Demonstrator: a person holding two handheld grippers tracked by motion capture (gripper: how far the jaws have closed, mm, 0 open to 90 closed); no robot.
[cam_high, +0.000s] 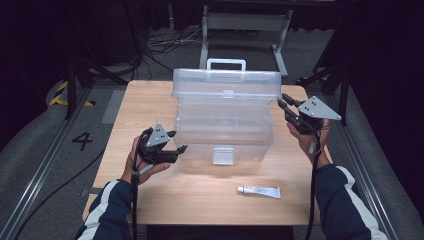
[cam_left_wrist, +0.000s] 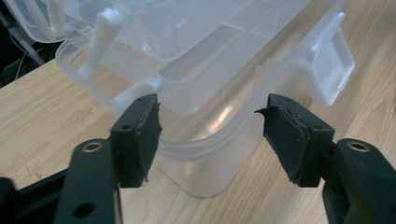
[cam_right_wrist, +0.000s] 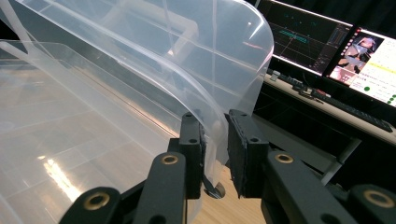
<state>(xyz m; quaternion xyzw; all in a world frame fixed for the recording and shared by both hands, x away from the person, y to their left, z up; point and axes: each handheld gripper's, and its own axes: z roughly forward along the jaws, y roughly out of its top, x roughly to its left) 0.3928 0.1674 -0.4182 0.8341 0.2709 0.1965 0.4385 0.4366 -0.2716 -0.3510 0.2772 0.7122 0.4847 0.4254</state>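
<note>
A clear plastic storage box (cam_high: 222, 135) stands mid-table with its lid (cam_high: 226, 84) raised upright and a white handle (cam_high: 226, 63) on top. My left gripper (cam_high: 179, 141) is open by the box's front left corner. In the left gripper view the jaws (cam_left_wrist: 210, 121) straddle that rounded corner (cam_left_wrist: 205, 154) without touching it. My right gripper (cam_high: 282, 100) is up at the lid's right edge. The right gripper view shows its jaws (cam_right_wrist: 215, 130) shut on the curved rim of the lid (cam_right_wrist: 140, 46).
A small white tube (cam_high: 258, 191) lies on the wooden table (cam_high: 150, 100) near the front edge, right of centre. The box's front latch (cam_high: 223, 155) hangs down. Beyond the table stand a metal frame (cam_high: 245, 25), cables and lit monitors (cam_right_wrist: 327, 42).
</note>
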